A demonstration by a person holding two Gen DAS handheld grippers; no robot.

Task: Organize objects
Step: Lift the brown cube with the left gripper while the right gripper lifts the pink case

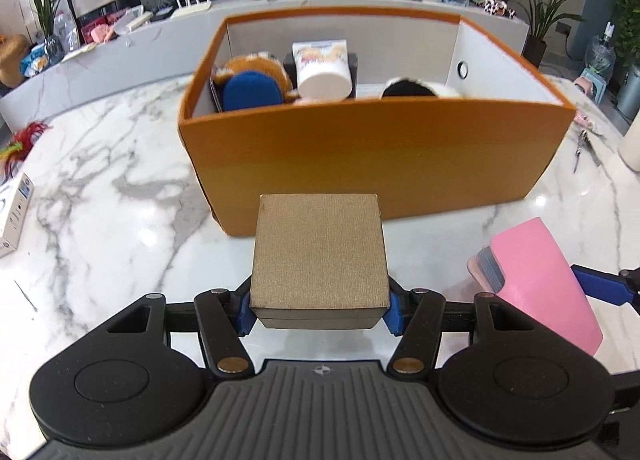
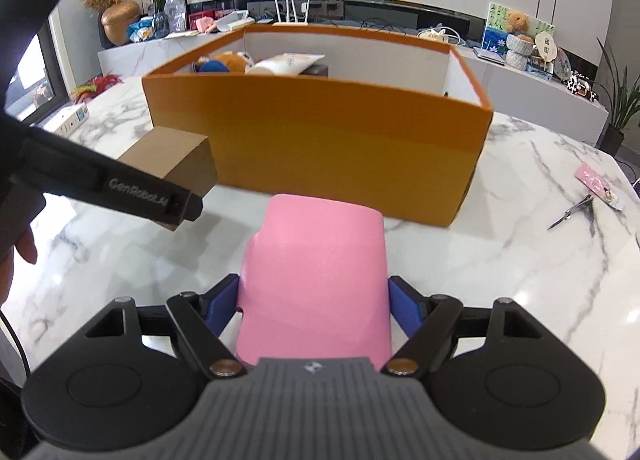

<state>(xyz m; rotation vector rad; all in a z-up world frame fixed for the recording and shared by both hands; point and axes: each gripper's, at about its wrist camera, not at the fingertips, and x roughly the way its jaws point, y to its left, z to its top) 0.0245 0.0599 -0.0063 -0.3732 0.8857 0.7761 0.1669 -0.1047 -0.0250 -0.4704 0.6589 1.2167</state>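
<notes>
Presently, a small brown box (image 1: pixel 318 260) is pinched between the pads of the left gripper (image 1: pixel 319 314), clear of the marble table (image 1: pixel 120 187) and just in front of the orange box (image 1: pixel 376 155). A pink notebook (image 2: pixel 316 280) is clamped across its width by the right gripper (image 2: pixel 316 308), also just in front of the orange box and to the right of the brown one. The brown box is judged stiff and light, its textured card unlikely to slip, and is best held by its two flat side faces. The notebook is judged thin and flexible, so sagging is likely unless it is gripped near the spine. Inside the orange box, a plush toy (image 1: pixel 256 75), a blue pad (image 1: pixel 252 91) and a white tub (image 1: pixel 324 69) crowd the left end; the right end looks freer. The tall near wall must be cleared. Scissors (image 2: pixel 572 211) lie well to the right of the orange box.
</notes>
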